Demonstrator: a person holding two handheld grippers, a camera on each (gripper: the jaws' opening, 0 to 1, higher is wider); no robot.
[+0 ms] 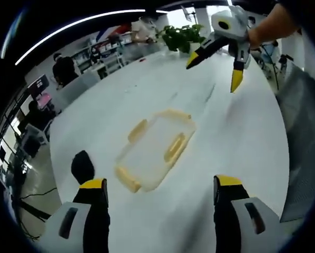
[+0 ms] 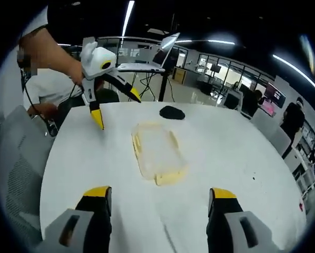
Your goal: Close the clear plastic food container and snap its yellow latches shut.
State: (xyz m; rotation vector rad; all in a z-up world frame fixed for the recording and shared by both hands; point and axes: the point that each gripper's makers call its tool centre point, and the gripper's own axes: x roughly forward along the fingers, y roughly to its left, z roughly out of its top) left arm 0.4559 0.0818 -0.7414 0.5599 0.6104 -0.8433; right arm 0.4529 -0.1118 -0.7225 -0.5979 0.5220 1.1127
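The clear container (image 1: 156, 150) sits mid-surface (image 1: 242, 137), both hand-held grippers, left (image 1: 160, 197) and right (image 2: 158, 205), spread and apart from it. Pressing one latch (image 1: 174, 147) alone could slide or tip the container.

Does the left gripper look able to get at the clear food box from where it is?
Probably yes. The left gripper hangs open above the table, with the box straight ahead and nothing between them. The right gripper is held off beyond the box.
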